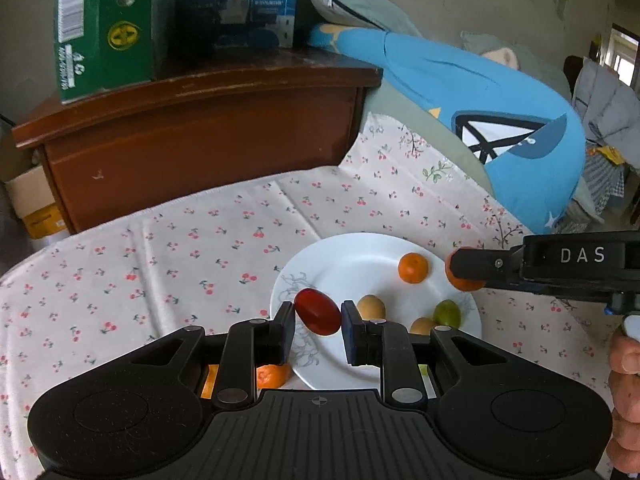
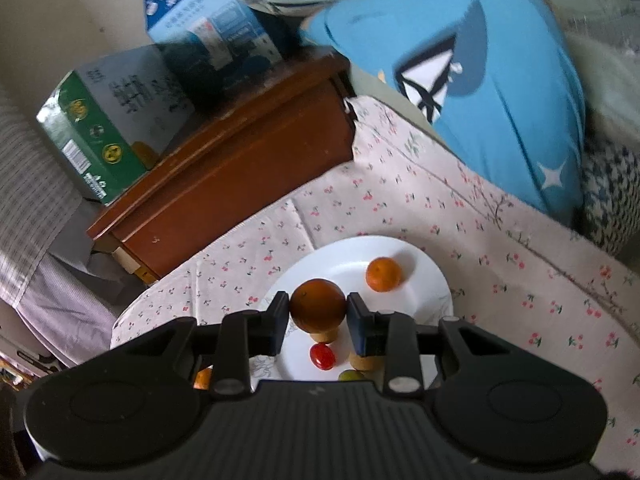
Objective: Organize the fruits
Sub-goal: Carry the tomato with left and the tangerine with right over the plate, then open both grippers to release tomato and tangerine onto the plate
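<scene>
A white plate (image 1: pixel 360 264) lies on a cherry-print cloth (image 1: pixel 160 264). My left gripper (image 1: pixel 318 317) is shut on a red oval fruit (image 1: pixel 318 311) just above the plate's left rim. On the plate lie an orange (image 1: pixel 413 267), two yellowish fruits (image 1: pixel 371 307) and a green one (image 1: pixel 447 314). My right gripper (image 1: pixel 458 270) reaches in from the right, over the plate's right rim. In the right wrist view that gripper (image 2: pixel 318 313) is shut on an orange (image 2: pixel 318 305) above the plate (image 2: pixel 424 284). Below it a small red fruit (image 2: pixel 322 356) shows.
Another orange (image 1: pixel 272 374) lies on the cloth under my left gripper's fingers. A brown wooden cabinet (image 1: pixel 200 140) stands behind the cloth with a green box (image 1: pixel 104 28) and a blue box (image 1: pixel 240 0) on top. A blue cushion (image 1: pixel 500 120) lies at the back right. A hand (image 1: pixel 624 360) shows at the right edge.
</scene>
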`<state>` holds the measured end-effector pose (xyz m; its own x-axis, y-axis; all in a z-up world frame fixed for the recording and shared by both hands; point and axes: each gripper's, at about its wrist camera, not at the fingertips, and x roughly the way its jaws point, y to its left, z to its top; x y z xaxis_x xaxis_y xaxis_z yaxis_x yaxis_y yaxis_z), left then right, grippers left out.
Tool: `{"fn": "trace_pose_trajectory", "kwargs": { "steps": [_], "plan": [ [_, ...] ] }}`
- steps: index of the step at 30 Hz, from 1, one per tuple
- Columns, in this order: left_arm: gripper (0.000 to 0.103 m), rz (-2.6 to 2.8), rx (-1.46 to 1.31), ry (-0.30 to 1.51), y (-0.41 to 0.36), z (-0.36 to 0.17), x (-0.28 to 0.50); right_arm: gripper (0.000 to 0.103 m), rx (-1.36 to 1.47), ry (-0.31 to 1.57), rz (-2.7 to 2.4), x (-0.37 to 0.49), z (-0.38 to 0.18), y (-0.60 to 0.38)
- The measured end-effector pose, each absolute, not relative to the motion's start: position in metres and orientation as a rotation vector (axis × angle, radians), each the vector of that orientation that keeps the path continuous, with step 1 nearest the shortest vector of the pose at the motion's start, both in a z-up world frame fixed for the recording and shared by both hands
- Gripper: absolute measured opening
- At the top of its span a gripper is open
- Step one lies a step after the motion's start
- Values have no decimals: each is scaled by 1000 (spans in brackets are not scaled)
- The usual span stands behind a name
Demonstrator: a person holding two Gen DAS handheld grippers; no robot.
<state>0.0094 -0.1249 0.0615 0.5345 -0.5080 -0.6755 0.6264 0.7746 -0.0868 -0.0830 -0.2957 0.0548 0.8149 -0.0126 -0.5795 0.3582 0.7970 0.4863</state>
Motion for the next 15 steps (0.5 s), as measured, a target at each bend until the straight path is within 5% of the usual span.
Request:
{"fn": "trace_pose_trajectory", "kwargs": {
  "steps": [15],
  "plan": [
    [22,-723,204,822,-153,32,28,31,714,692,-276,-56,25,-313]
  ]
}}
